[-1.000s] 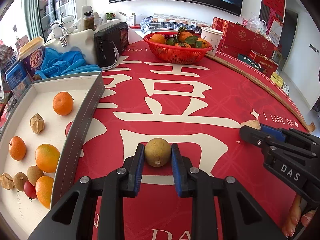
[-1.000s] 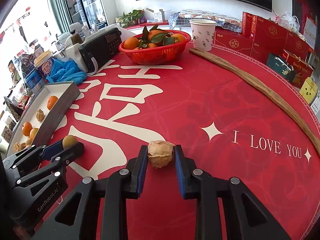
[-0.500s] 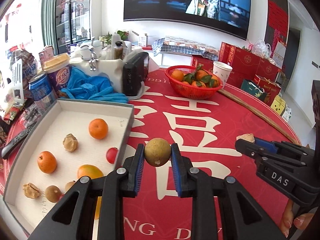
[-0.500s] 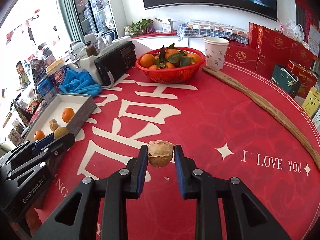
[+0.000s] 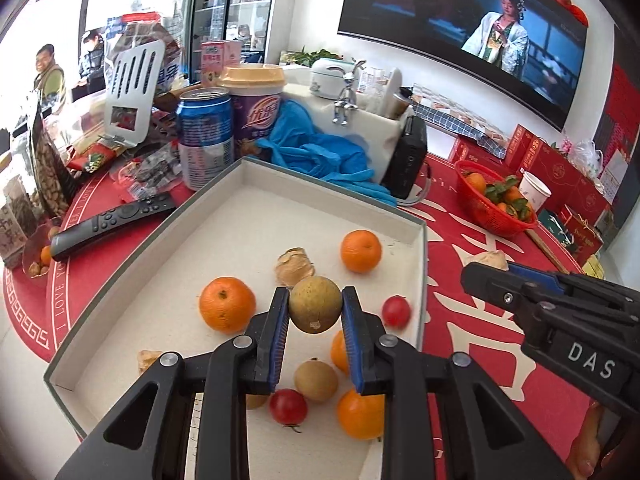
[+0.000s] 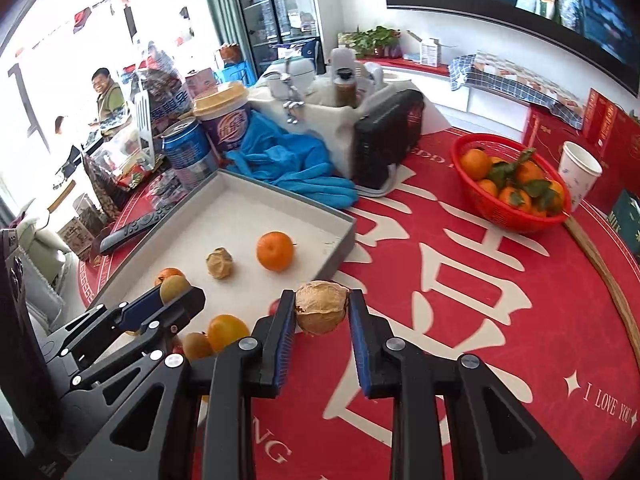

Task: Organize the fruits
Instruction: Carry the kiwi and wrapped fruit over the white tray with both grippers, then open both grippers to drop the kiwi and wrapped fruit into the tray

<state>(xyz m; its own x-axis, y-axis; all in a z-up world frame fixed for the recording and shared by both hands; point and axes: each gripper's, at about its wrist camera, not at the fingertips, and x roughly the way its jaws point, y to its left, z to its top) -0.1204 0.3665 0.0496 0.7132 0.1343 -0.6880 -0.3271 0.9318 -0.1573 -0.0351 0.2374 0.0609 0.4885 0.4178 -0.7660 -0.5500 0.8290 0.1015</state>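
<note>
My left gripper [image 5: 315,312] is shut on a round olive-brown fruit [image 5: 315,309] and holds it in the air above the shallow grey-rimmed tray [image 5: 420,280]. Oranges [image 5: 360,250], cherry tomatoes [image 5: 396,311], brown round fruits [image 5: 316,380] and papery husked fruits [image 5: 295,267] lie in the tray. My right gripper [image 6: 322,312] is shut on a tan papery husked fruit [image 6: 322,306], hanging over the red tablecloth just right of the tray's near corner [image 6: 347,236]. The right gripper [image 5: 486,276] shows at the right edge of the left wrist view.
A red basket of leafy oranges [image 6: 510,192] and a paper cup [image 6: 578,172] stand at the back right. Behind the tray are blue gloves [image 6: 292,164], a black radio [image 6: 384,136], a can [image 5: 205,136], a lidded cup [image 5: 256,112] and a remote [image 5: 112,224]. People stand far left.
Both grippers have swung left and risen, each still holding its fruit. The left one went from over the red cloth to over the tray; the right one came up beside the tray's edge.
</note>
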